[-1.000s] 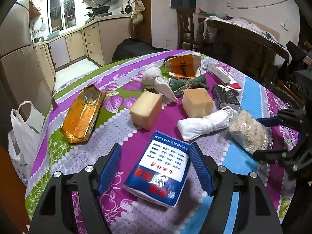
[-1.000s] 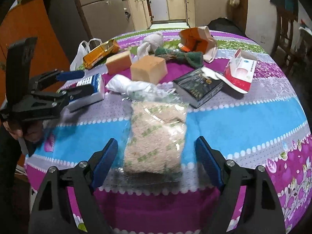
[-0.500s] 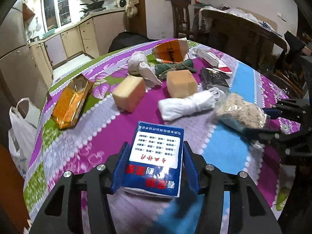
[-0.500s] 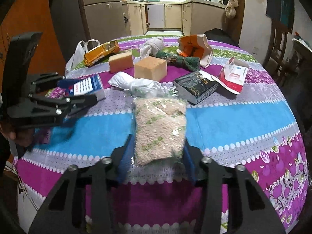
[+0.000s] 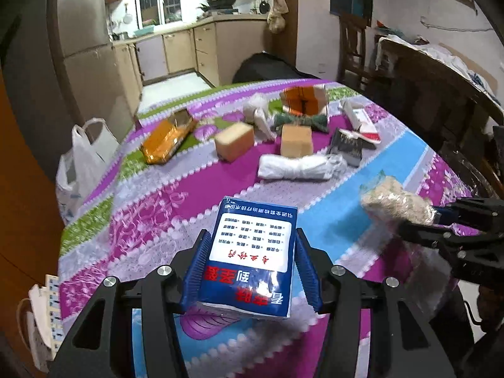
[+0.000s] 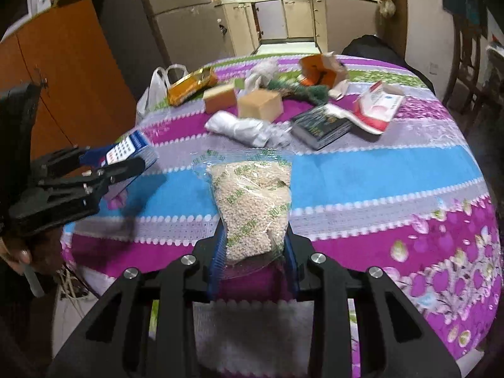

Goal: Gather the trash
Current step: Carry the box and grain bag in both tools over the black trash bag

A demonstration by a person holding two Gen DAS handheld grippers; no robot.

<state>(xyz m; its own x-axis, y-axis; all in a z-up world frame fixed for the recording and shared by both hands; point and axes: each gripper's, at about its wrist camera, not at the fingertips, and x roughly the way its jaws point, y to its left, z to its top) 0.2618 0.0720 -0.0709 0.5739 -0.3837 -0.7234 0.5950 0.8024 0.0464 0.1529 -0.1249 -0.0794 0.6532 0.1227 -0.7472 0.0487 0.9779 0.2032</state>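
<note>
Both packs have been lifted off the surface (image 5: 176, 195): blue tissue pack (image 5: 252, 261) clamped in left hand-held gripper (image 5: 252, 271), pellet bag (image 6: 252, 201) in right hand-held gripper (image 6: 253, 261), whose jaws were just closing. Pick-up judged done; transfer toward white plastic bag (image 5: 85, 163) judged next.

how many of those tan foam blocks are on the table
2. One tan block lies right of the gold box. The other tan block sits just behind the white rolled bag, in front of the green cloth. Both appear in the right wrist view too; none seems hidden.
</note>
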